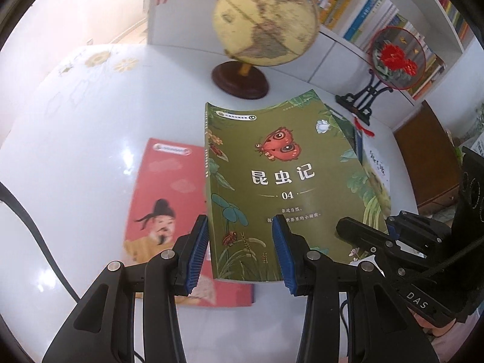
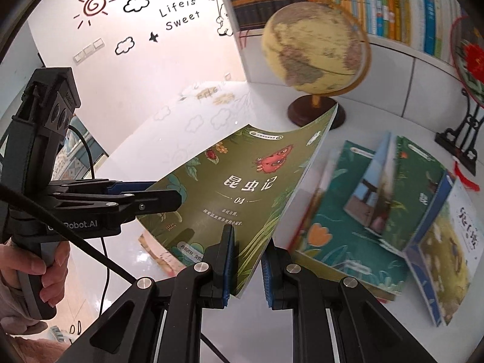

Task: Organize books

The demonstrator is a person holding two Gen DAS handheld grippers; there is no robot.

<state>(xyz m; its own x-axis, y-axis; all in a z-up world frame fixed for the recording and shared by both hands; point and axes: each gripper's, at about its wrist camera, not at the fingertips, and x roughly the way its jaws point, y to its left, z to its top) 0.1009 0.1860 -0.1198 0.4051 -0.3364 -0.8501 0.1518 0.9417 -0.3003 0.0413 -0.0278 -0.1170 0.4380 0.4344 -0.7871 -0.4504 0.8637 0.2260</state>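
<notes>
An olive-green book point(image 1: 281, 178) with a red butterfly on its cover hangs above the white table point(image 1: 90, 151), held between both grippers. My left gripper point(image 1: 240, 224) is shut on its lower left edge; in the right wrist view this left gripper point(image 2: 163, 196) clamps the book's left side. My right gripper point(image 2: 248, 242) is shut on the green book point(image 2: 242, 181) at its lower right edge, and the cover tilts up toward the globe. In the left wrist view the right gripper point(image 1: 363, 230) grips from the right. A red book point(image 1: 163, 211) lies flat under the green one.
A loose pile of books point(image 2: 348, 227) lies to the right, a blue-and-white one point(image 2: 453, 242) at its edge. A globe point(image 1: 263, 21) on a dark base stands behind. A round red-flower fan on a black stand point(image 1: 396, 57) sits at the back right, before full bookshelves point(image 2: 378, 0).
</notes>
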